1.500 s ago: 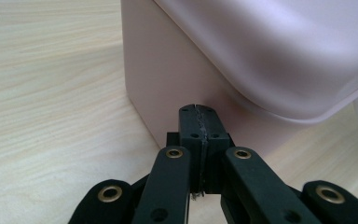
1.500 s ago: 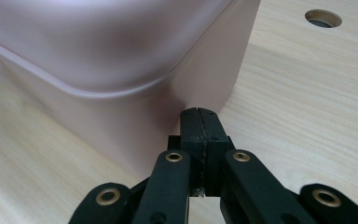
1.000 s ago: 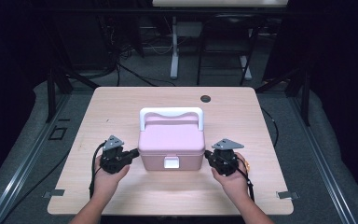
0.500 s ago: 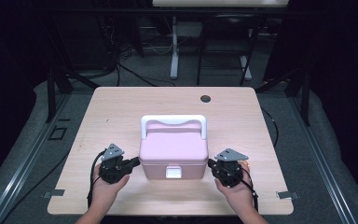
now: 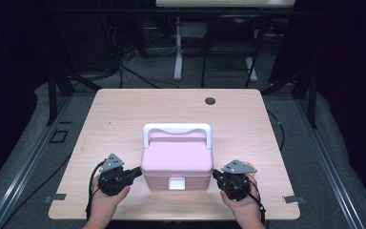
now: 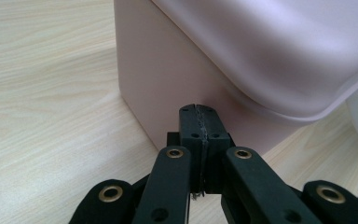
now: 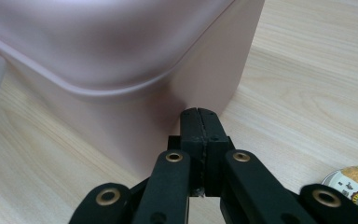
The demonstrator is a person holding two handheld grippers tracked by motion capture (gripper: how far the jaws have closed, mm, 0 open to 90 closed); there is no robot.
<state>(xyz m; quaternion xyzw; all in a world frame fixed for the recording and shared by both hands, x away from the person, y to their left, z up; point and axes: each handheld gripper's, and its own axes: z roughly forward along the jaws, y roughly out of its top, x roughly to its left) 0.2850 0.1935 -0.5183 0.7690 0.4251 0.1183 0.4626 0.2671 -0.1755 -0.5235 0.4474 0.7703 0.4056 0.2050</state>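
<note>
A pink box point(image 5: 175, 164) with a white handle point(image 5: 177, 131) and a white front latch point(image 5: 175, 183) sits on my desk point(image 5: 124, 114), toward the near edge and about midway across. My left tool point(image 5: 134, 172) is closed on nothing, its jaws pressed together, tips against the box's left wall low down. My right tool point(image 5: 216, 175) is likewise closed and empty, tips against the right wall. A small round dark fitting point(image 5: 210, 100) sits near the far edge of the desk, well apart from the box.

Closed pink box point(image 5: 176, 162) upright, near table edge
</note>
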